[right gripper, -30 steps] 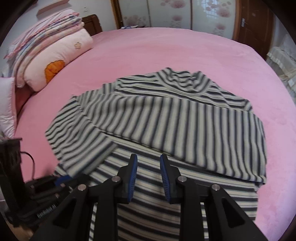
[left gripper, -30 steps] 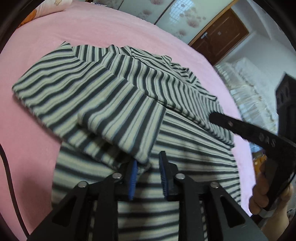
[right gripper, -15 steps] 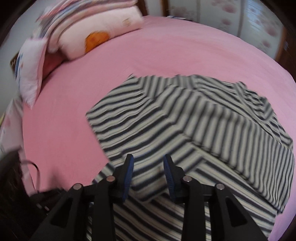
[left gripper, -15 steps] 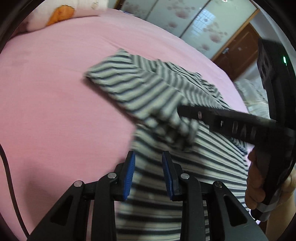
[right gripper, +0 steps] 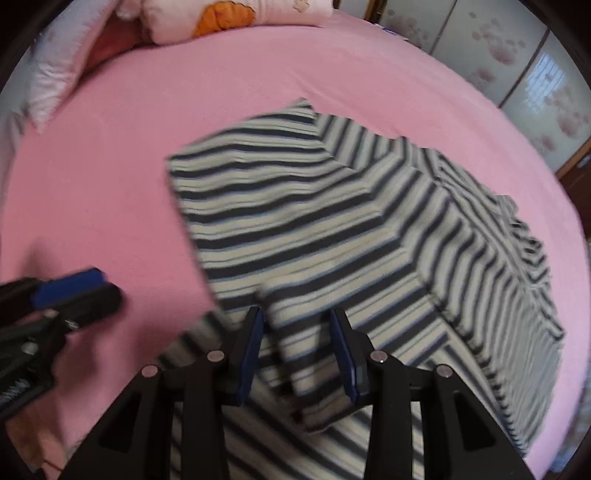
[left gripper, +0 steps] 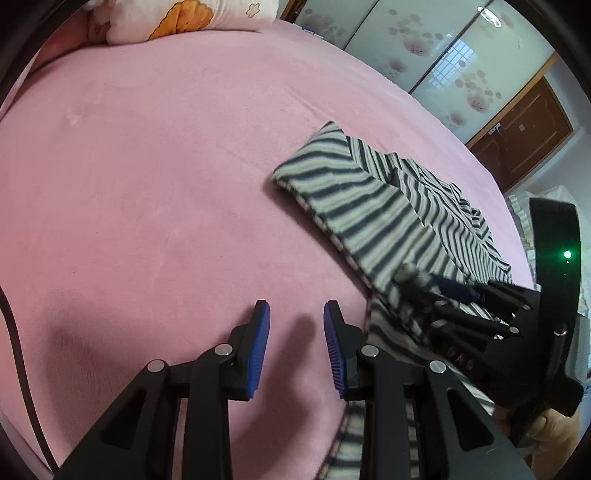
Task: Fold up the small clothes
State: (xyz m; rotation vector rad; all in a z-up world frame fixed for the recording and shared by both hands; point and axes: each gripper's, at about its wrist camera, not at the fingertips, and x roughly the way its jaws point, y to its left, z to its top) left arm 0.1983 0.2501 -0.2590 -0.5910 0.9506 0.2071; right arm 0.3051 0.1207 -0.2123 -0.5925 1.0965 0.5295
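Garment: we see the dark-and-cream striped knit top (right gripper: 332, 229) lying partly folded on the pink fleece bed cover (left gripper: 147, 184), one sleeve already laid across the body.
Long axis: in the right wrist view the top runs from the near hem under our gripper up toward the far right of the bed; the folded sleeve crosses it slantwise.
Right gripper: our right gripper (right gripper: 297, 347) points steeply down at the sleeve's cuff end. Its jaws have just been closing, with the striped cuff between the blue pads. In the left wrist view the tips seem to pinch a small bunch of cloth, so we judge it a grip on the sleeve.
Left gripper: our left gripper (left gripper: 297, 343) hangs over bare pink cover just beside the top's left edge, blue pads slightly spread, nothing between them.
Deciding relation: the top lies to the right of the left gripper and directly under the right one, so the right hand is the nearer. We judge the coming move to be carrying or settling that cuff across the body.
Risk: the soft knit may slip or drag the lower layer out of line.
Writing: pale letters on the right gripper's black arm (left gripper: 458, 360), too blurred for us to read.
Surroundings: a cream pillow with an orange print (left gripper: 192, 18) sits at the far edge of the bed.
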